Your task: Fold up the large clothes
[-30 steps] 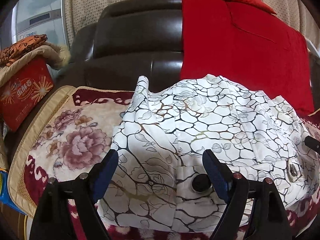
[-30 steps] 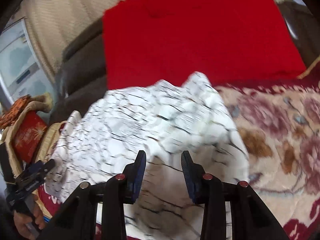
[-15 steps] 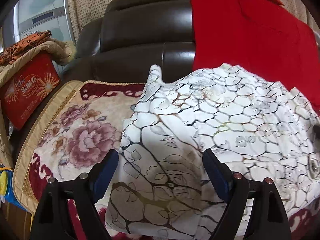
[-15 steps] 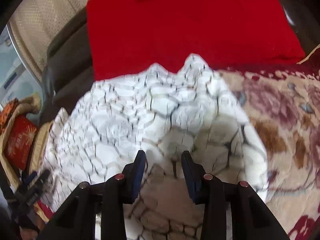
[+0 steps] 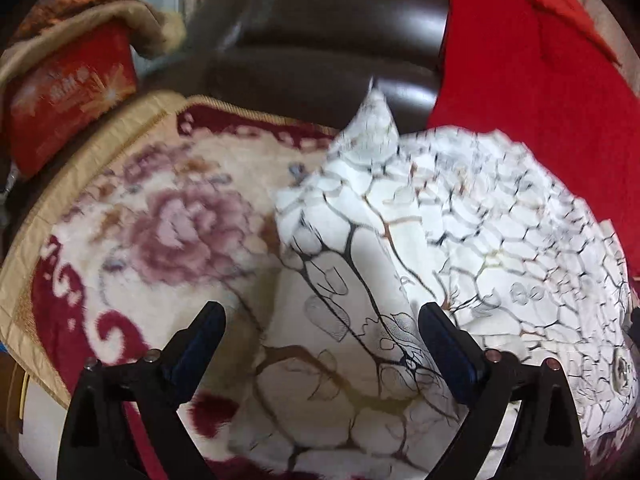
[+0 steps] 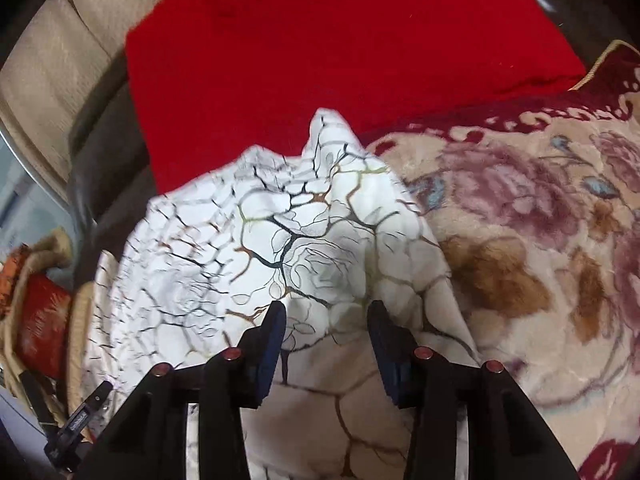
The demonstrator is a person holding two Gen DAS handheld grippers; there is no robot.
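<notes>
The white garment (image 5: 460, 240) with the dark crackle print lies bunched on the floral blanket (image 5: 160, 232) that covers the sofa, w/ its far edge just before the red cloth (image 5: 540, 100). Since a second ago both cameras came closer to the garment and lower, so it fills more of each view.

The left gripper (image 5: 322, 340) has just been opening its jaws; they stand very wide, w/ the garment's near left edge between them but the pads not pressing on it. The right gripper (image 6: 326, 328) has also just been opening, only to a middle width, and cloth lies under and between its jaws w/o being pinched. I judge both are coming in for a new hold, so the next fold is not yet started.

Left view only: a metal snap (image 5: 620, 372) on the garment's right part. Right view only: the garment's right edge on the blanket, and the other gripper at the garment's far left.
</notes>
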